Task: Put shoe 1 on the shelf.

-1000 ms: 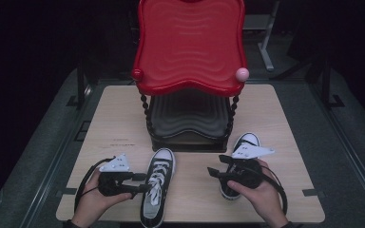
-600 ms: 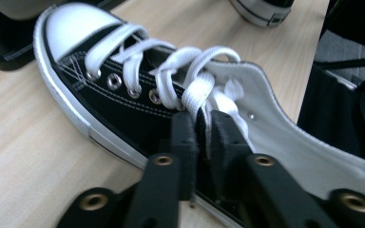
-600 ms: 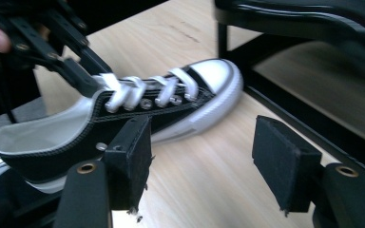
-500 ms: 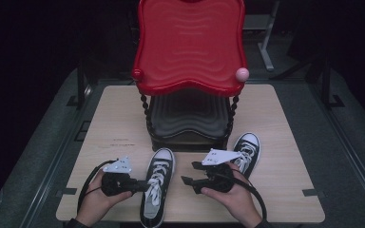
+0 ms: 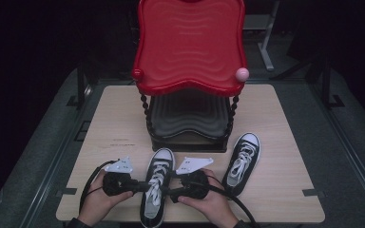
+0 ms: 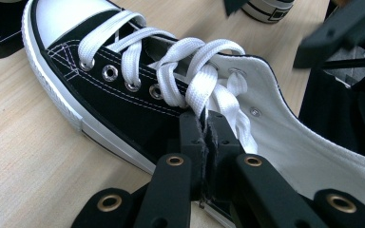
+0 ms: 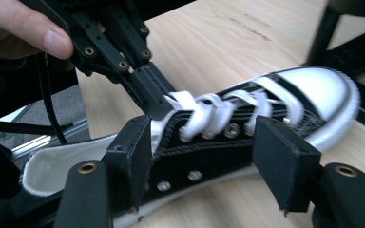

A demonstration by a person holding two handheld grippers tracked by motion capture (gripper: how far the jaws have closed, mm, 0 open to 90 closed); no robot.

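Left tongs [image 6: 204,124] pinch white lace [image 6: 204,90] of near shoe [image 5: 156,187]; right tongs [image 7: 209,156] spread wide astride it.

A red stand [image 5: 190,47] with a pink knob [image 5: 242,74] rises at the back of the wooden table [image 5: 285,142].

- No words, brands or numbers can be read anywhere
- The faint dark marks on the table [image 5: 121,141] are too small to make out; so is the faint imprint on the red tray [image 5: 190,33]
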